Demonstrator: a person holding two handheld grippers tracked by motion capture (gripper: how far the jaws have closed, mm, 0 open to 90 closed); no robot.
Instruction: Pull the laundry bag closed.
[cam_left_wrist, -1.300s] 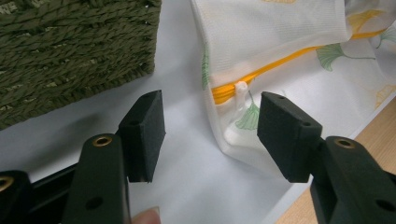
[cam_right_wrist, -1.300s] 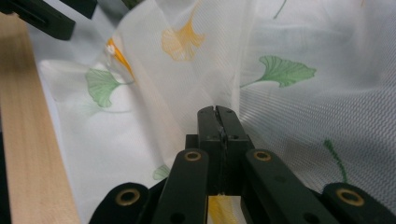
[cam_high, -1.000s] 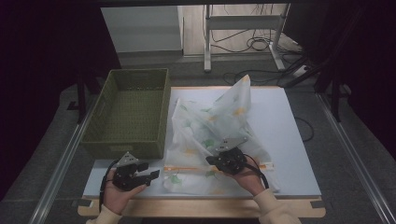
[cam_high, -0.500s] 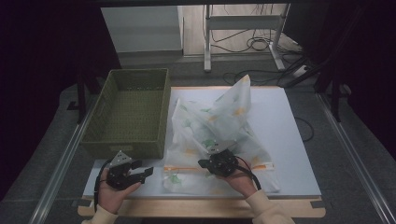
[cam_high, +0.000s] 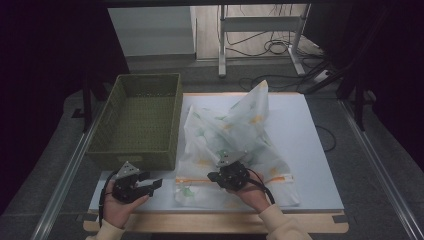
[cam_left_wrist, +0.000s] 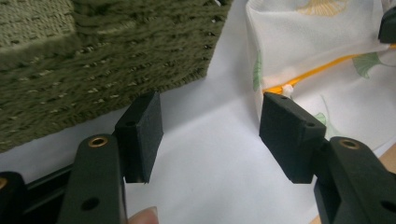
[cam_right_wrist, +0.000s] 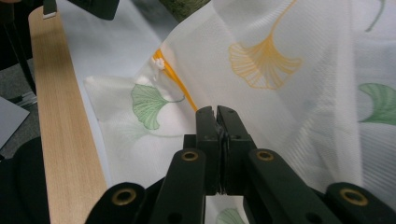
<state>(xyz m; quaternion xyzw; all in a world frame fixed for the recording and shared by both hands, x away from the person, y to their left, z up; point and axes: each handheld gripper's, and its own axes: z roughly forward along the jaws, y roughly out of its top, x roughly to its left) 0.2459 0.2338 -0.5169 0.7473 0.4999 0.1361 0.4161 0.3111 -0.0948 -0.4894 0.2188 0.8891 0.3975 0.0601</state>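
At the left of the table (cam_high: 310, 150) stands a green woven basket (cam_high: 137, 122), its near wall close above the left gripper (cam_high: 155, 185) in the high view. That gripper, held in the person's left hand (cam_high: 120, 207), has its jaws wide apart with nothing between them; in the left gripper view (cam_left_wrist: 210, 135) bare white tabletop shows between the two black pads (cam_left_wrist: 142, 135), the basket wall (cam_left_wrist: 102, 60) lies beyond the left one, and the end of the bag's orange zip (cam_left_wrist: 317, 70) sits just past the right one, not touching it as far as can be told. To the right lies the bag (cam_high: 235, 145), a sheer white pouch printed with green and yellow ginkgo leaves, its near edge flat on the table and its far part heaped up into a peak. The zip (cam_high: 200, 181) runs along the near part, from just beside the left gripper toward the right gripper (cam_high: 212, 176). The right gripper, in the right hand (cam_high: 252, 192), is pinched on the bag: in the right gripper view (cam_right_wrist: 217, 112) its jaws meet on the fabric (cam_right_wrist: 280, 70) right at the zip line (cam_right_wrist: 177, 86), and the cloth rises taut from them. A wooden strip (cam_right_wrist: 60, 130) edges the table's near side.
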